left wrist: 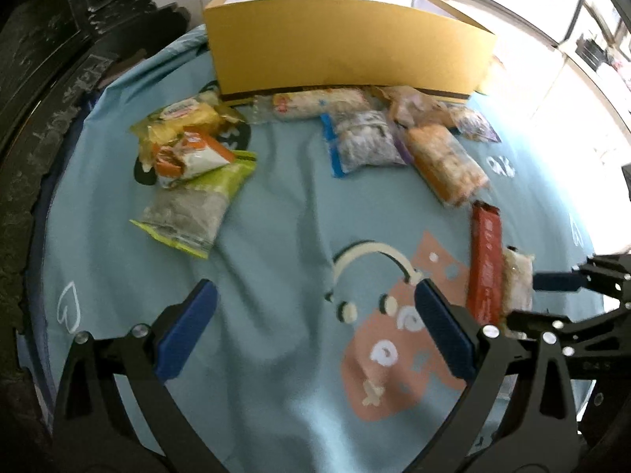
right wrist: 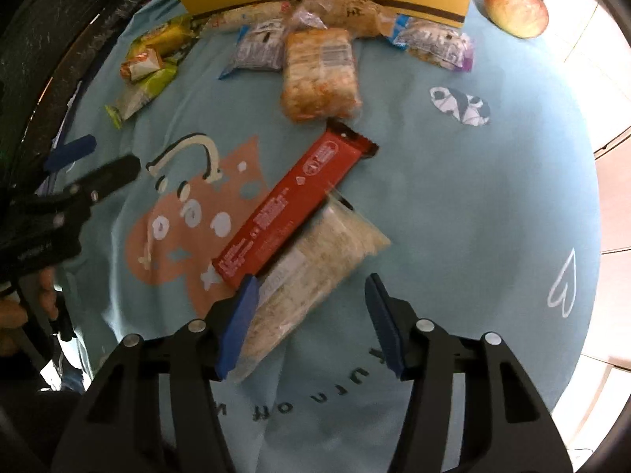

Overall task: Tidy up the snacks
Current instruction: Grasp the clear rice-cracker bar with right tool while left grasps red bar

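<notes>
On the blue cloth (right wrist: 453, 205), upside-down lettering "turn off", red bar (right wrist: 294, 207) label unreadable.

This looks like a home; a round table (right wrist: 493, 197) wears a light blue cloth (left wrist: 276, 197) with cartoon pictures and hearts; snack packets (left wrist: 189, 157) lie on it beside a yellow cardboard box (left wrist: 347, 51) and an apple (right wrist: 516, 6); pale floor tiles (right wrist: 615, 205) show past the edge.

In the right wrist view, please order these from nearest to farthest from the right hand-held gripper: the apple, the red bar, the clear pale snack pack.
1. Clear pale snack pack, between the right hand-held gripper's fingers.
2. Red bar, beside it, centre.
3. Apple, far upper right.
</notes>
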Demonstrator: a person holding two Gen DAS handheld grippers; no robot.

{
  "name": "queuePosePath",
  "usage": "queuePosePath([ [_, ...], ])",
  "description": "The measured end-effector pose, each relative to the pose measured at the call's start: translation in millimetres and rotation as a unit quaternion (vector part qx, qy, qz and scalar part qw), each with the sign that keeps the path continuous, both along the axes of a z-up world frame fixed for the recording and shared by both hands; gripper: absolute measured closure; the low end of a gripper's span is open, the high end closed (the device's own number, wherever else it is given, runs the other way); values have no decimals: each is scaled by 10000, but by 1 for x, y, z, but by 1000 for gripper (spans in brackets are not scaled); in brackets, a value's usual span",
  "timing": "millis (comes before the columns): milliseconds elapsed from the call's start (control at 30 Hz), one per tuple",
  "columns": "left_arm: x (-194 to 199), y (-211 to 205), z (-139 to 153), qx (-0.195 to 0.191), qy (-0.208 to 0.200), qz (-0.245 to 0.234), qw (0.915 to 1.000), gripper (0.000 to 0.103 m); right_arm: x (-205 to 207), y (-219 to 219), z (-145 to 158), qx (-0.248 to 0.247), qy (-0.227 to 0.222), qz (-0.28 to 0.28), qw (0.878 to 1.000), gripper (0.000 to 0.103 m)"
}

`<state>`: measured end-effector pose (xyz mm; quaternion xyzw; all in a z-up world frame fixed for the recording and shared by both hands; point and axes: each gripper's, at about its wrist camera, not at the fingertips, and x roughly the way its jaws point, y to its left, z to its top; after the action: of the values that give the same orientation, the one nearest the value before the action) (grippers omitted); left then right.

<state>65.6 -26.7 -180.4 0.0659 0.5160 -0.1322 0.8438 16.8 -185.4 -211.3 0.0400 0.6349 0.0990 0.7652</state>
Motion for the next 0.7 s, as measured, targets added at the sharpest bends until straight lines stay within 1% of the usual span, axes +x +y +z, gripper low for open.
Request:
queuePosePath([
  [33, -3, -3, 1, 18, -33, -73, 10000, 2, 0, 1, -1, 1, 4, 11, 10000, 46],
  [100, -8, -10, 1, 85, -114, -217, 9997, 2, 1, 5, -9, 21, 218, 30, 9998, 46],
  [133, -9, -14, 1, 125, -139, -259, 9995, 2, 0, 9, -9, -68, 181, 109, 9998, 45],
  [167, -10, -16, 1, 151, -147, -284, 9994, 2, 0, 12, -9, -184, 157, 228, 9994, 46],
  [200, -9, -18, 0, 157, -141, -294, 9993, 2, -1, 16, -8, -381, 146, 377, 9985, 49],
  [233, -9, -20, 0, 150, -123, -299, 9994, 2, -2, 17, -8, -621, 133, 507, 9967, 56],
  [267, -9, -22, 1, 137, -120, -328, 9993, 2, -3, 16, -7, -738, 135, 552, 9956, 62],
  [300, -9, -23, 2, 135, -137, -372, 9991, 2, -6, 12, -7, -800, 160, 575, 9950, 64],
  [333, -10, -29, 4, 157, -202, -479, 9985, 2, -9, 4, -6, -757, 173, 576, 9953, 73],
  [400, -12, -40, 6, 208, -301, -716, 9968, 2, -12, -10, -3, -661, 127, 512, 9964, 74],
  [500, -13, -73, 0, 349, -398, -1112, 9924, 2, -14, -35, -3, -825, 17, 341, 9960, 74],
  [533, -13, -83, -3, 375, -424, -1190, 9913, 2, -13, -44, -3, -744, 36, 241, 9969, 74],
  [633, -14, -115, -22, 549, -383, -1470, 9869, 2, -15, -48, -3, -711, 25, 316, 9970, 72],
  [667, -16, -123, -28, 637, -366, -1555, 9851, 2, -18, -46, -4, -768, -14, 402, 9962, 70],
  [700, -19, -129, -37, 826, -381, -1658, 9820, 2, -22, -47, -3, -808, -42, 444, 9957, 69],
])
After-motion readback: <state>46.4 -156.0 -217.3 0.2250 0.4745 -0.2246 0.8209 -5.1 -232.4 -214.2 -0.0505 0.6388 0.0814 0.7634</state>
